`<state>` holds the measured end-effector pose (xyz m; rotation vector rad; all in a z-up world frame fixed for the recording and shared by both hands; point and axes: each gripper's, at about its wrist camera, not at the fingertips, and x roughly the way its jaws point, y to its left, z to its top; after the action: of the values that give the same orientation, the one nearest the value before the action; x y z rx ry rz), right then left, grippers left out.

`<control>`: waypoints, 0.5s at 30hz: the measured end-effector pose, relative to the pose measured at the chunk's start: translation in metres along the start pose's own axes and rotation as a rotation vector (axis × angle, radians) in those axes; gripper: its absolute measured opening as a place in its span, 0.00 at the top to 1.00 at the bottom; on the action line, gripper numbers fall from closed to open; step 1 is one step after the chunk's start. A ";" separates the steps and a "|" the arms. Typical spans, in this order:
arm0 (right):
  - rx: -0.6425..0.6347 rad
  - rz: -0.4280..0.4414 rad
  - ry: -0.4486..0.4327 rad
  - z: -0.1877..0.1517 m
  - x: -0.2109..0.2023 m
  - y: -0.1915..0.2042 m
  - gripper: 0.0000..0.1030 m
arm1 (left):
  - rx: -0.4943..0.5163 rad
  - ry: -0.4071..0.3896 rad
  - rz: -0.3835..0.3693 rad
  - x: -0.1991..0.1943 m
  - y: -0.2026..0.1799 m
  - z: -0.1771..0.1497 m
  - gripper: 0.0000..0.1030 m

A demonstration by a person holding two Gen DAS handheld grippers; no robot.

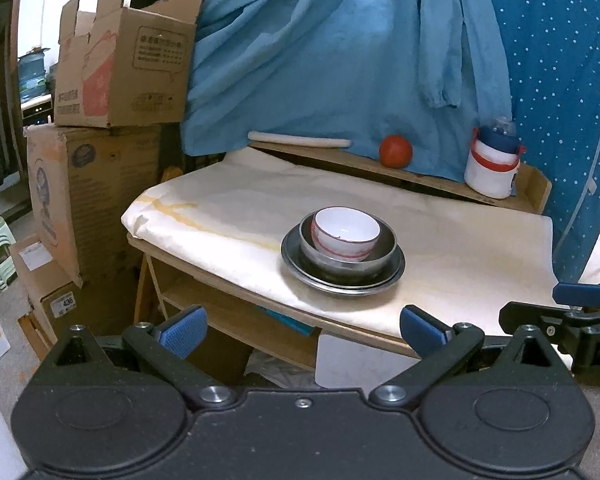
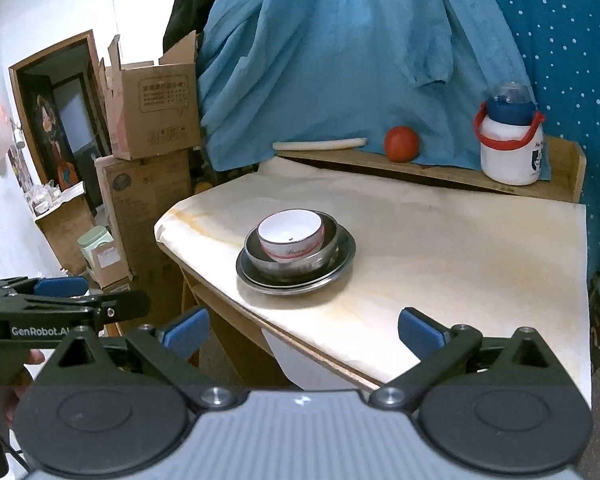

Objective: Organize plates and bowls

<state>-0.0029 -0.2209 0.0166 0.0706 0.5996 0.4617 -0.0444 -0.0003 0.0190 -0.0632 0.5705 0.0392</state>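
Two views along the tools toward a pale-covered surface [image 1: 440, 264]. Left tool [image 1: 302, 330]: blue pads spread wide, nothing between them, held back off the near edge of the surface. Right tool [image 2: 302, 330]: likewise wide open and empty, poised over the near edge; its side also enters the left wrist view at far right.

The tableware forms a single nest near the middle of the surface, toward its left side. A white bowl [image 1: 346, 232] with a red band sits inside a metal bowl [image 1: 380, 258], which in turn rests on a stack of metal plates [image 1: 300, 260]; how many plates lie in the stack cannot be told. The pieces are ordered widest at the bottom, so each is cradled by the one beneath, and the nest looks stable. Judged by this arrangement, the sorting appears complete or nearly so, which would explain why both tools stand clear and unloaded.

On the raised wooden ledge [image 2: 440, 170] at the far side stand a tomato [image 2: 401, 144], a white bottle [image 2: 510, 148] with blue cap and red handle, and a pale rod [image 2: 320, 145], all well apart from the nest. Cardboard boxes [image 1: 120, 68] are stacked at left.
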 end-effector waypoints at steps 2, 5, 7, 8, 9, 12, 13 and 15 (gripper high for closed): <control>-0.001 0.002 0.004 -0.001 0.001 0.001 0.00 | 0.002 0.000 0.003 -0.001 0.000 0.000 0.01; -0.001 0.005 0.013 -0.001 0.002 0.002 0.00 | 0.003 0.000 0.004 -0.001 0.000 -0.001 0.01; -0.007 0.006 0.020 -0.001 0.004 0.002 0.00 | 0.001 0.004 0.004 -0.001 0.000 -0.001 0.01; -0.008 0.006 0.024 -0.001 0.004 0.003 0.00 | 0.002 0.004 0.004 -0.001 0.000 0.000 0.01; -0.008 0.007 0.026 -0.002 0.005 0.002 0.00 | 0.002 0.004 0.004 -0.001 0.000 0.000 0.01; -0.004 0.007 0.030 -0.002 0.006 0.001 0.00 | 0.004 0.004 0.004 0.000 0.000 0.000 0.01; -0.004 0.007 0.030 -0.001 0.006 0.001 0.00 | 0.003 0.005 0.004 0.000 0.000 0.000 0.01; -0.003 0.008 0.030 -0.001 0.006 0.001 0.00 | 0.002 0.005 0.005 0.000 -0.001 0.000 0.01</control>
<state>0.0009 -0.2179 0.0127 0.0633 0.6279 0.4723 -0.0446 -0.0010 0.0193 -0.0601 0.5758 0.0436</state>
